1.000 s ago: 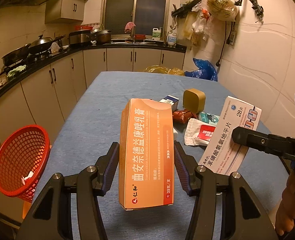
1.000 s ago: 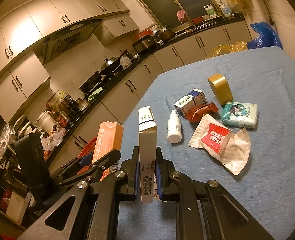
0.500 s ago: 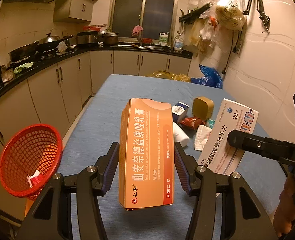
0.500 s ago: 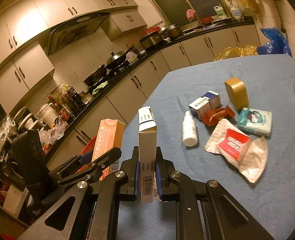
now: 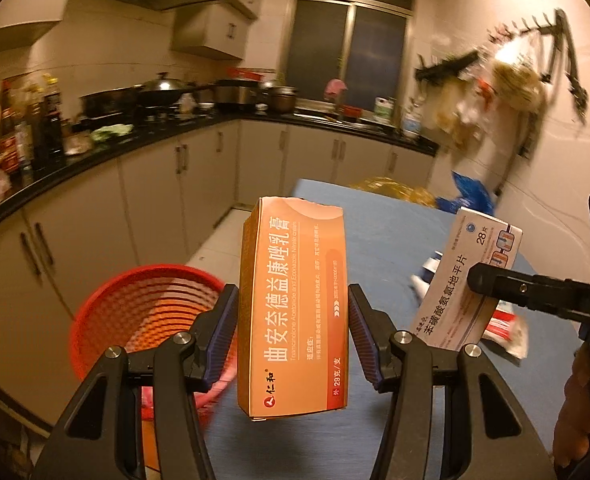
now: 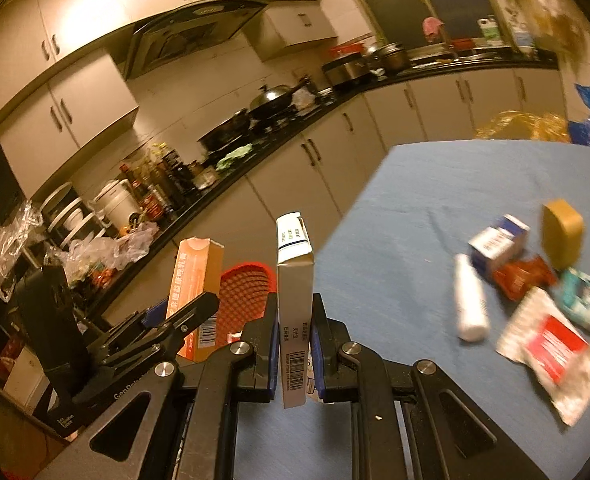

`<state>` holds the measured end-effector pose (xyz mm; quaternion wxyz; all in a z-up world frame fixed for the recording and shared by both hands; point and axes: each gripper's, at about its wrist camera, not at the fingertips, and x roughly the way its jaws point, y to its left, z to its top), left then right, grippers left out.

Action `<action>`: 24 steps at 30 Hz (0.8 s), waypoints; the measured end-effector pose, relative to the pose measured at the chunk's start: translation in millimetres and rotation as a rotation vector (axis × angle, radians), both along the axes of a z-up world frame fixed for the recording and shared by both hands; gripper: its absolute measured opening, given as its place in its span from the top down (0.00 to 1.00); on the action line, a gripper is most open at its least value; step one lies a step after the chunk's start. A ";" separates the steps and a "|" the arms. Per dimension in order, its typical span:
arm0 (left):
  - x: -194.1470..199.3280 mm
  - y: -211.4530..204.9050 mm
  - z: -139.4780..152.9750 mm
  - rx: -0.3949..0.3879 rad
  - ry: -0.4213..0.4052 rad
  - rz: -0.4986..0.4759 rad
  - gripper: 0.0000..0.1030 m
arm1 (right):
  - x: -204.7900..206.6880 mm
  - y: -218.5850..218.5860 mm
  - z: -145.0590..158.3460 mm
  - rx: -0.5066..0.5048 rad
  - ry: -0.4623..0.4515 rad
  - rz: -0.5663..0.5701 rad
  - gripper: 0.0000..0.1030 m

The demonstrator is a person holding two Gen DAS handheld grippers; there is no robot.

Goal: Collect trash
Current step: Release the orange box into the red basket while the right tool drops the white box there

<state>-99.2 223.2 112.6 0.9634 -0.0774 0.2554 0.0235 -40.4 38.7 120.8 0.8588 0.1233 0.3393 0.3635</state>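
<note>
Chinese lettering ran down the face of the orange carton (image 5: pixel 295 312), reading 曲安奈德益康唑乳膏 with "Triamcinolone Acetonide and Econazole Nitrate Cream" in small print beside it, the 仁和 mark at the bottom and "29克/支" near the lower edge. The left tongs (image 5: pixel 293 332) held this carton upright by its two long sides, their blue pads pressed against it, above the near edge of the blue bench (image 5: pixel 383 240). Just behind and left of the carton stood the red basket (image 5: pixel 143 316), on the floor beside the bench. The right tongs (image 6: pixel 294 344) stood narrow, clamped on a slim white box (image 6: pixel 294 280) with a barcode on its edge; in the left view its face showed "28片" and 苯磺酸氨氯地平片. Other packets on the bench were too blurred to read.
</note>
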 end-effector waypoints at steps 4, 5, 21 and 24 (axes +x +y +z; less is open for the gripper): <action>-0.2 39.0 -3.7 -0.016 0.006 0.075 0.49 | 13.3 43.1 4.2 -0.014 0.005 0.050 0.86; -0.4 49.8 -5.5 -0.023 0.008 0.093 0.49 | 16.9 54.9 5.8 -0.013 0.005 0.064 0.86; 12.6 132.4 -55.9 -0.102 0.096 0.203 0.49 | 64.1 171.9 -30.6 -0.090 0.073 0.141 0.86; 14.6 135.0 -61.7 -0.107 0.106 0.204 0.49 | 70.7 178.9 -39.8 -0.098 0.097 0.150 0.84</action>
